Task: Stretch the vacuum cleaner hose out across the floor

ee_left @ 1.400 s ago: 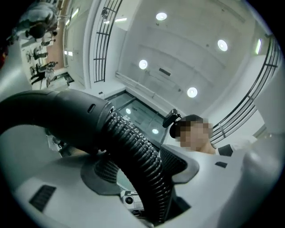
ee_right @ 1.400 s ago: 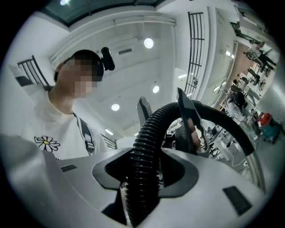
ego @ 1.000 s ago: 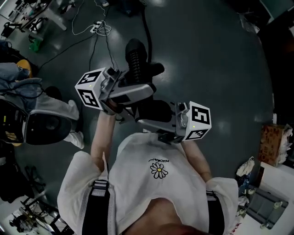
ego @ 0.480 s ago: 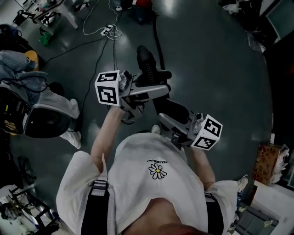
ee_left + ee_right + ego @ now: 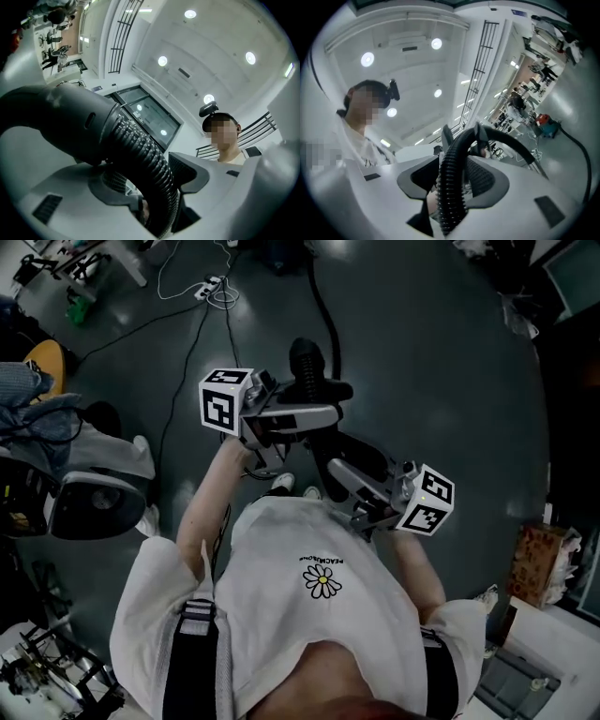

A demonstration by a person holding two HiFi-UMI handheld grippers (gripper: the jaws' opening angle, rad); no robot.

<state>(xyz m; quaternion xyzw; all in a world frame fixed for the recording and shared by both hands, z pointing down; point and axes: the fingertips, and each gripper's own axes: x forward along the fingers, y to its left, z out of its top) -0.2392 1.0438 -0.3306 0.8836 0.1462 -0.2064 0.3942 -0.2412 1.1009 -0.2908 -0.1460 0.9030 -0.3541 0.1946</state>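
Left claw (image 5: 323,407) is closed on the ribbed black hose (image 5: 306,360); in the left claw view the hose (image 5: 143,150) passes between the two grey jaws of the claw (image 5: 150,185) and the pads bear on its ribs, so the jaws stand fairly wide around it. Just beyond that grip the ribs end in a smooth dark sleeve (image 5: 61,122) that fills the left side of that view. Right claw (image 5: 342,470) is likewise closed on the hose, nearer the person's body; in the right claw view the ribbed hose (image 5: 451,161) rises from between the jaws of the claw (image 5: 452,187), arches over and continues as a smooth dark tube (image 5: 511,140) toward the floor. In the head view both claws are held in front of the person's white T-shirt (image 5: 309,615), close together, each with its marker cube turned outward, and the held stretch of hose is clear of the dark floor (image 5: 441,362). From the ribbed part a slim black length of hose runs away across the floor toward the top edge of the view. The right claw view shows a red and teal machine (image 5: 547,126) standing on the floor at the far end of that line. Thin cables (image 5: 187,343) and a white power strip (image 5: 208,287) lie on the floor to the left of the hose, well apart from it.
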